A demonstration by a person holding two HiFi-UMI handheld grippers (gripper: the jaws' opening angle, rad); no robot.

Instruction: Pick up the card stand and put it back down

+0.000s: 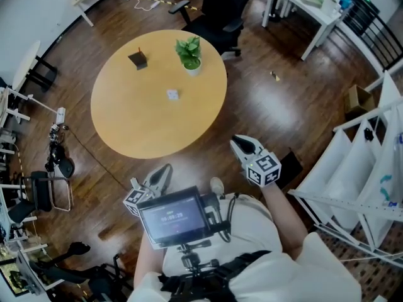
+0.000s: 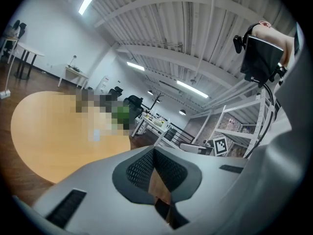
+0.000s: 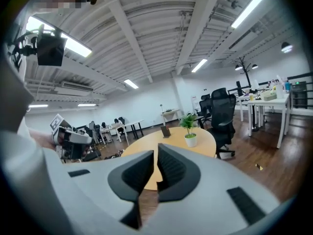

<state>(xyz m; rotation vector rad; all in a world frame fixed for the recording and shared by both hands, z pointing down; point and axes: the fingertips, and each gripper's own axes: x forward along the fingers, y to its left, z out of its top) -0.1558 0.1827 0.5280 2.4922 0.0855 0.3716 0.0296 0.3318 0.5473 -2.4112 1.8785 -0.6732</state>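
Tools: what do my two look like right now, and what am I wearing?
Both the left tool and right tool have pale grey shells with dark, textured pads. Each carries a cube of black-and-white square markers. The person wears light-coloured clothes and a black harness with a small screen.

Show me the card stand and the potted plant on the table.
card stand [image 1: 138, 59], head view, on its dark face.
potted plant [image 1: 189, 50], head view, on its green leaves.
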